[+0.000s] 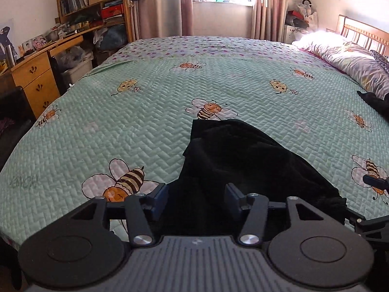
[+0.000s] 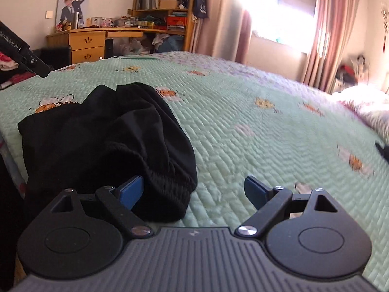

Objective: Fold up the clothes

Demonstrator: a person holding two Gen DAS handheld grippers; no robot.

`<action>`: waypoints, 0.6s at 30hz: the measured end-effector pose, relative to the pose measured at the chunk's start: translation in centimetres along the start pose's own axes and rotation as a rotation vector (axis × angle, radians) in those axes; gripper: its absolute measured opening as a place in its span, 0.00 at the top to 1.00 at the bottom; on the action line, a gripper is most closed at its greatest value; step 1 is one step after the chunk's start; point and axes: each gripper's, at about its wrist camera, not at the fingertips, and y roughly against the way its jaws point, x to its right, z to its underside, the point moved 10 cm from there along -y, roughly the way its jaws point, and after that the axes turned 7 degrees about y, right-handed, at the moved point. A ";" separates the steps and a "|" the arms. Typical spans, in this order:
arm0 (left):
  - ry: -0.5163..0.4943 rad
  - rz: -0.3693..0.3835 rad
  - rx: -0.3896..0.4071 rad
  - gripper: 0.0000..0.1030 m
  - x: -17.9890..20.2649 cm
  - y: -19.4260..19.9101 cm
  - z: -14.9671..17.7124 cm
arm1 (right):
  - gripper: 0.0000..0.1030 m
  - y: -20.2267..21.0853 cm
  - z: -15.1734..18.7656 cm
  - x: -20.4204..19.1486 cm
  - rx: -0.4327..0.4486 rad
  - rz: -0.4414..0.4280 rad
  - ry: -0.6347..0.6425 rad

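- Black garment (image 1: 233, 160) is seen bunched in a loose heap on the near part of the bee-print quilt (image 1: 121, 121), close to the bed's near edge
- Left gripper (image 1: 197, 200) is held low over the garment's near end; its blue pads (image 1: 160, 202) are set apart, with dark cloth lying between them (no clamping is visible)
- Right gripper (image 2: 194, 192) is spread wide; its left pad (image 2: 132, 191) is touching the gathered, ribbed hem (image 2: 167, 194), while the right pad is over bare quilt (image 2: 243, 133)
- A second dark item (image 1: 375, 102) is seen at the right edge, beside the pillow (image 1: 340, 53)
- A wooden desk (image 2: 87, 41) and bookshelf (image 2: 165, 2) are located beyond the bed's far side
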 end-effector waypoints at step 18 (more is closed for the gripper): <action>0.074 0.005 0.023 0.32 -2.7 1.1 0.5 | 0.30 -2.0 -2.8 -3.1 -0.033 -0.101 0.110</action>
